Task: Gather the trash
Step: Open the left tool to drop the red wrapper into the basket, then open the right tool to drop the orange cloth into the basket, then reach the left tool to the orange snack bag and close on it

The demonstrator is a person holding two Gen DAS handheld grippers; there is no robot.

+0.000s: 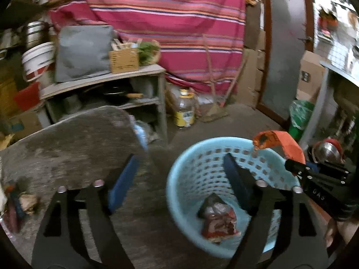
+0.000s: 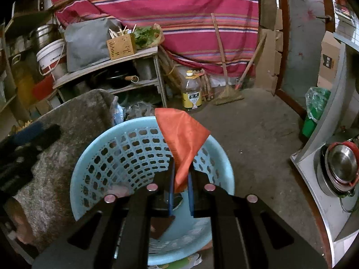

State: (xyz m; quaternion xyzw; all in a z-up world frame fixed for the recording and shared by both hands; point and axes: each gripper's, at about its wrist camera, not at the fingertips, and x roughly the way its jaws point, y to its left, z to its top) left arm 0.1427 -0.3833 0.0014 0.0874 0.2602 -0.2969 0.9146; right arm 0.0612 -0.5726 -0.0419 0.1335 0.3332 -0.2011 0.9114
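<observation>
A light blue perforated basket [image 1: 202,163] [image 2: 125,148] stands on the floor. A dark red snack wrapper [image 1: 218,220] lies in its bottom. My right gripper [image 2: 180,168] is shut on an orange wrapper [image 2: 181,139] and holds it above the basket's far rim. The same wrapper [image 1: 280,143] shows in the left wrist view, with the right gripper [image 1: 291,167] at the basket's right rim. My left gripper [image 1: 181,163] is open and empty, with its right finger over the basket and its left finger over a grey mat [image 1: 74,143].
A grey felt mat [image 2: 67,139] lies left of the basket with small scraps [image 1: 27,201] on it. Behind stand a shelf unit [image 2: 112,67], an oil bottle [image 2: 190,92], brooms [image 2: 226,94] and a striped cloth [image 2: 168,11]. A green bin [image 2: 314,112] and metal bowls [image 2: 341,165] are at right.
</observation>
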